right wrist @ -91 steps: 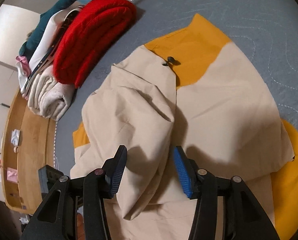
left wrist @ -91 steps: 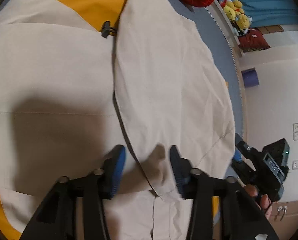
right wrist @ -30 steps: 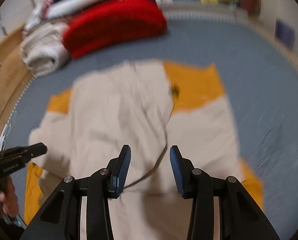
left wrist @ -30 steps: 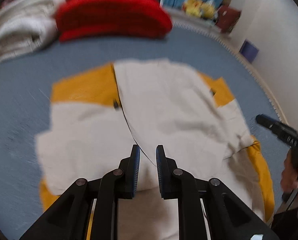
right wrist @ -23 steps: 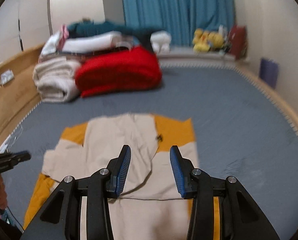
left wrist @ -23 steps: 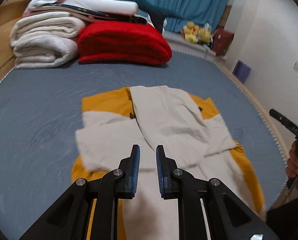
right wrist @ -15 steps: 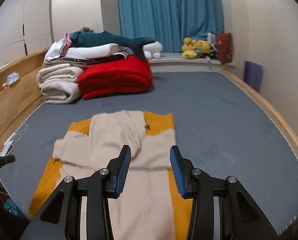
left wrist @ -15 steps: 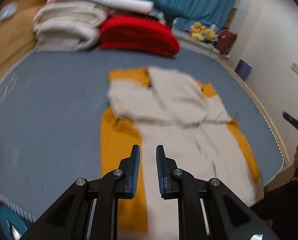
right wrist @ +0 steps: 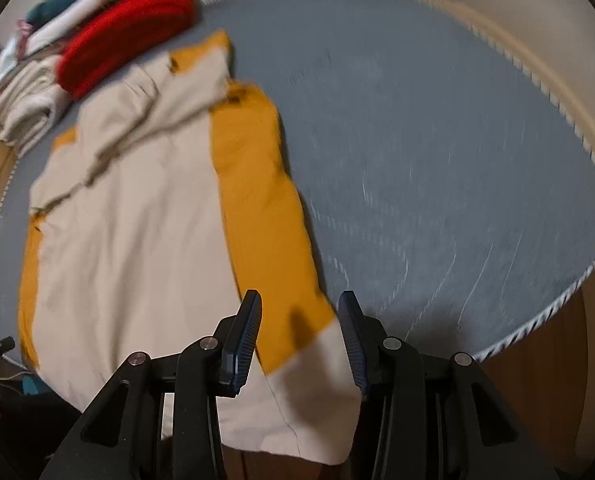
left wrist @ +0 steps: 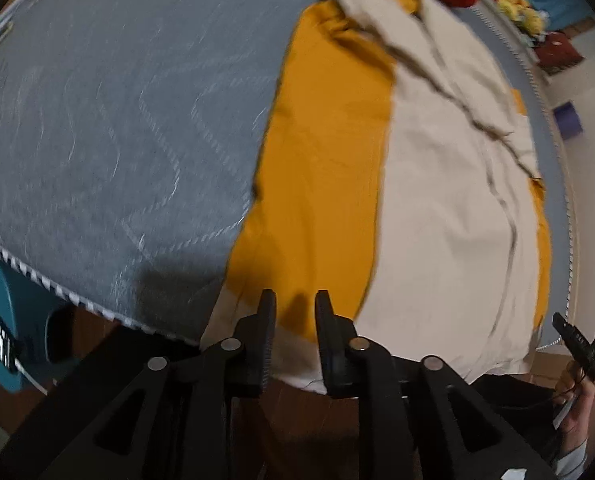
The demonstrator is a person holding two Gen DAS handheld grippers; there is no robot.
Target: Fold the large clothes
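While both hand-held grippers [left wrist: 295, 312] [right wrist: 299, 320] hover spread, the soft beige-mustard garment [left wrist: 437, 200] drapes the quilted mattress [left wrist: 117, 120].

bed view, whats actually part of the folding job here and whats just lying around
Part of the job:
- beige and mustard garment, spread flat
- left tool at its near hem, jaws just opening
- right tool open over the other hem corner

Lying about:
- red blanket
- folded cream bedding
- yellow plush toys

Garment [right wrist: 137, 240] lengthwise on bed [right wrist: 437, 140], folded stack [right wrist: 97, 40] behind it
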